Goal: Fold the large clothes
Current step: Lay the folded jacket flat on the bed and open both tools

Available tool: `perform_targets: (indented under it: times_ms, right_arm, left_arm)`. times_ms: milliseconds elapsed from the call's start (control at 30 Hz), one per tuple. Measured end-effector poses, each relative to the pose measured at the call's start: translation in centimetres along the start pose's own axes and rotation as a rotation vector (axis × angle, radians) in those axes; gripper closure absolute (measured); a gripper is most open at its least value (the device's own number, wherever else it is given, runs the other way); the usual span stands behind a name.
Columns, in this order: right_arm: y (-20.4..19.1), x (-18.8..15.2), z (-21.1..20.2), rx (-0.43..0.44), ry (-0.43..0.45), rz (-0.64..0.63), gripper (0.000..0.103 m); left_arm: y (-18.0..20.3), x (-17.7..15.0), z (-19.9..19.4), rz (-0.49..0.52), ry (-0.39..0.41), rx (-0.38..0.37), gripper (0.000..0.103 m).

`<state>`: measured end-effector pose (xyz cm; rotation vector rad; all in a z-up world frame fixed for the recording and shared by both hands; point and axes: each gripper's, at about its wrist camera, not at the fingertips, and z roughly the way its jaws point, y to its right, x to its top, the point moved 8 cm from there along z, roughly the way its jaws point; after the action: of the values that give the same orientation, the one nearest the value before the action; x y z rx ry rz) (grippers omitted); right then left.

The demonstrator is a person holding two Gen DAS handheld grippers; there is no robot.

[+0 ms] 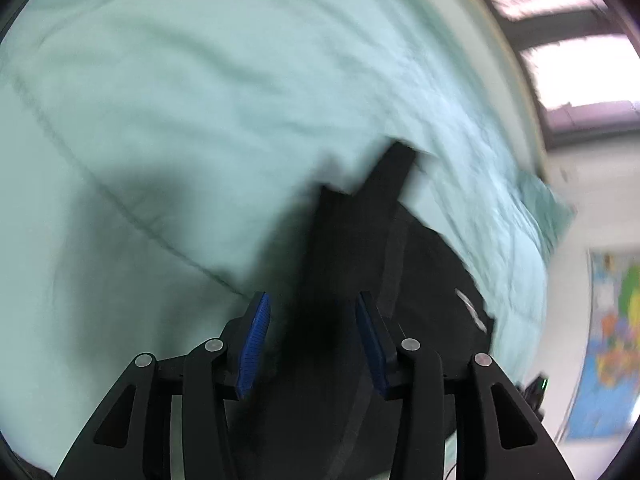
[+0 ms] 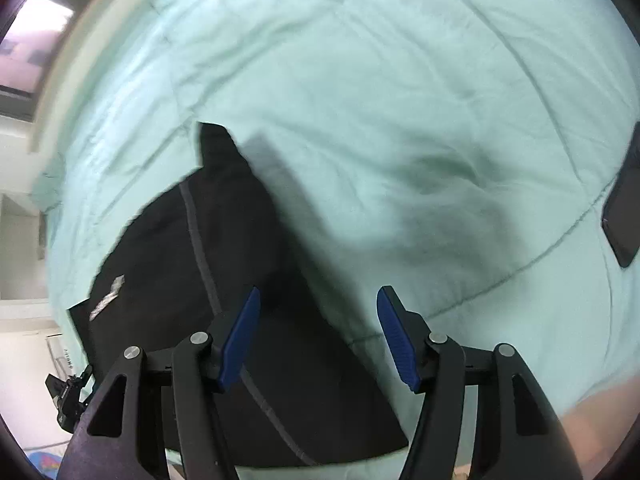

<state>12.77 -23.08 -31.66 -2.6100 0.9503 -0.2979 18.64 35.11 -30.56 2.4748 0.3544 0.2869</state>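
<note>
A black garment point(image 1: 360, 264) with a grey seam and a small silver logo lies on a pale green quilt point(image 1: 180, 100). My left gripper point(image 1: 312, 332) is open, its blue pads apart just above the cloth, holding nothing. In the right wrist view the same black garment point(image 2: 192, 264) lies at lower left on the quilt point(image 2: 400, 80). My right gripper point(image 2: 318, 328) is open and empty, over the garment's right edge. Both views are motion-blurred.
A dark phone point(image 2: 624, 208) lies on the quilt at the right edge. The bed's edge and a window point(image 1: 560, 20) are at the far side. A colourful map poster point(image 1: 612, 344) hangs on the wall to the right.
</note>
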Motion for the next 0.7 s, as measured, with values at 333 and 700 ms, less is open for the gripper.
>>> perform_targets:
  times_ms: [333, 700]
  right_arm:
    - [-7.6, -9.7, -1.6, -0.045, 0.047, -0.417, 0.033]
    - [-6.3, -11.1, 6.7, -0.167, -0.087, -0.426, 0.018]
  left_arm:
    - [8.3, -2.8, 2.3, 0.306, 0.062, 0.208, 0.04]
    - [3.3, -0.6, 10.2, 0.187, -0.009, 0.39, 0.036]
